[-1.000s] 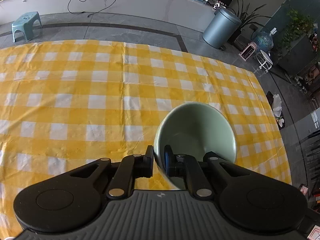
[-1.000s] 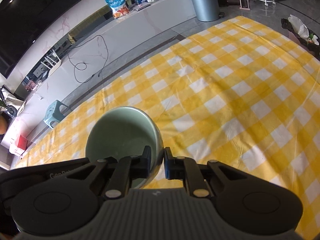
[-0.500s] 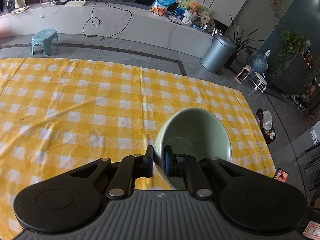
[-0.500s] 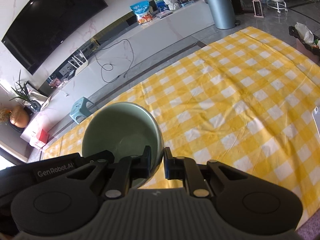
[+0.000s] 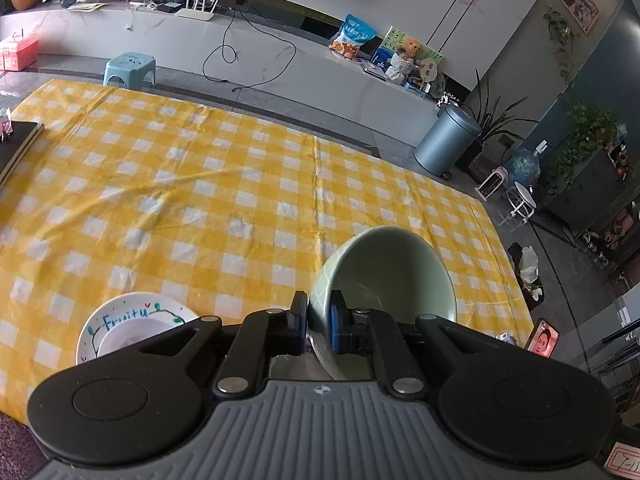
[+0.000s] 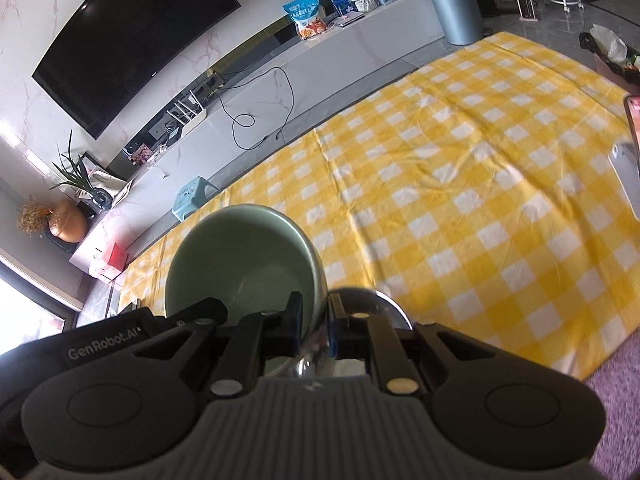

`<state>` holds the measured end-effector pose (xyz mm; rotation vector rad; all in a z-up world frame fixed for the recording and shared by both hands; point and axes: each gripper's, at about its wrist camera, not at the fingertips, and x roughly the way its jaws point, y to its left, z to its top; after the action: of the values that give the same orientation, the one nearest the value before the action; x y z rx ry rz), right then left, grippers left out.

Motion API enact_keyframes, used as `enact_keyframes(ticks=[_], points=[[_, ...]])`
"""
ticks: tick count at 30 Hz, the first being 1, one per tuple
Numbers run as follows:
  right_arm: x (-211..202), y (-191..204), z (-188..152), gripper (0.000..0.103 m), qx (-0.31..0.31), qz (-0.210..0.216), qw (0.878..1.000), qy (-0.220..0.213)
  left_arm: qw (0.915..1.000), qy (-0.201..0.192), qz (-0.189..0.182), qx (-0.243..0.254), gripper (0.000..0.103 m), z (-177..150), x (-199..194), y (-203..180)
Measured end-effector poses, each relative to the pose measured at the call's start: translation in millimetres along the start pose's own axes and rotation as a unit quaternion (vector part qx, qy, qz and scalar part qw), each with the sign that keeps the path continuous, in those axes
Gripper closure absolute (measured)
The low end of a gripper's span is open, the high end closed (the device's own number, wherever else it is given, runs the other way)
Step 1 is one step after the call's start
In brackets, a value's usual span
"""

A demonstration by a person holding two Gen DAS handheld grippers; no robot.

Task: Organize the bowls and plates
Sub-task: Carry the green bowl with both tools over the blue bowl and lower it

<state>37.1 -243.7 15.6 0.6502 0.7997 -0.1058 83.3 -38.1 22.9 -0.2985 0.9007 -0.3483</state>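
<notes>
One pale green bowl hangs tilted above the yellow checked tablecloth, held from both sides. My left gripper is shut on its left rim, one pad inside and one outside. In the right wrist view the same green bowl lies to the left, and my right gripper is shut on its right rim. The left gripper's black body shows at that view's lower left. A white plate lettered "Fruity" lies under my left gripper. A shiny steel bowl peeks out beneath my right gripper.
A dark flat board sits at the cloth's left edge. Two phones lie at the right edge. A purple rug borders the near side. Beyond the cloth are a blue stool, a grey bin and a long white cabinet.
Both grippers rose and drew back together with the green bowl still clamped. The white plate and the steel bowl came into view beneath them, and more of the room shows.
</notes>
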Motion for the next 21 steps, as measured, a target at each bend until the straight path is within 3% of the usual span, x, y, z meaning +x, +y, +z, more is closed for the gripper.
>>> enact_keyframes(ticks=[10, 21], points=[[-4.7, -11.5, -30.0, 0.094, -0.009, -0.015, 1.000, 0.015, 0.9993, 0.021, 0.007, -0.029, 0.091, -40.8, 3.6, 17.6], [7.7, -26.4, -34.4, 0.095, -0.020, -0.039, 0.999, 0.022, 0.9989, 0.044, 0.016, 0.005, 0.091, -53.5, 22.7, 7.4]])
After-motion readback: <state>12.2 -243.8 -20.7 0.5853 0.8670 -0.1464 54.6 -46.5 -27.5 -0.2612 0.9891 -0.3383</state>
